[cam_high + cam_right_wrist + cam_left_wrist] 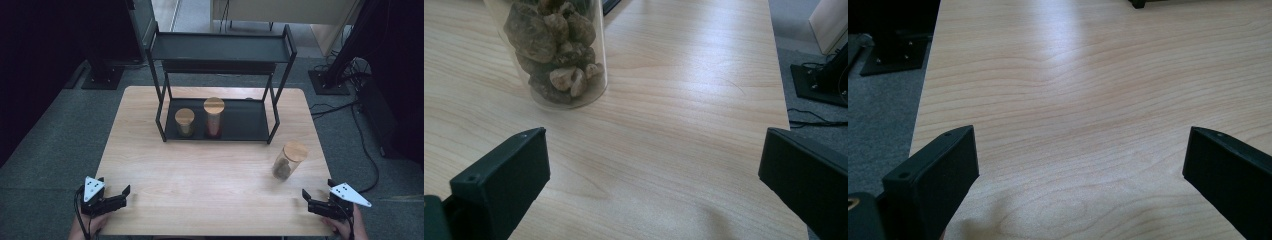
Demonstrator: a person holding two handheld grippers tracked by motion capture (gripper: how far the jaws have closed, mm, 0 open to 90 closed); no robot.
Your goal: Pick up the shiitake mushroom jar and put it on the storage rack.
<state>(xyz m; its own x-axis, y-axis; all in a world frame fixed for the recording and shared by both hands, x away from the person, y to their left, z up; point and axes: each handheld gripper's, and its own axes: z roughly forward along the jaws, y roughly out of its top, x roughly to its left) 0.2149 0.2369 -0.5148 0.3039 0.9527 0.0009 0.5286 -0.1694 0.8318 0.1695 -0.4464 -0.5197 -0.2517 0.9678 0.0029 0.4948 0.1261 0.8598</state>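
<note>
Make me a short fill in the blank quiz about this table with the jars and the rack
1. The number of jars on the rack's lower shelf is ___.
2. The jar of brown lumps stands on the ___.
3. The jaws of both the left gripper and the right gripper are ___.

Missing words: two; table; open

Honestly nothing readable anywhere here. The jars have plain wooden lids and no labels, the black rack is unmarked, and the tabletop is just bare woodgrain.
</note>
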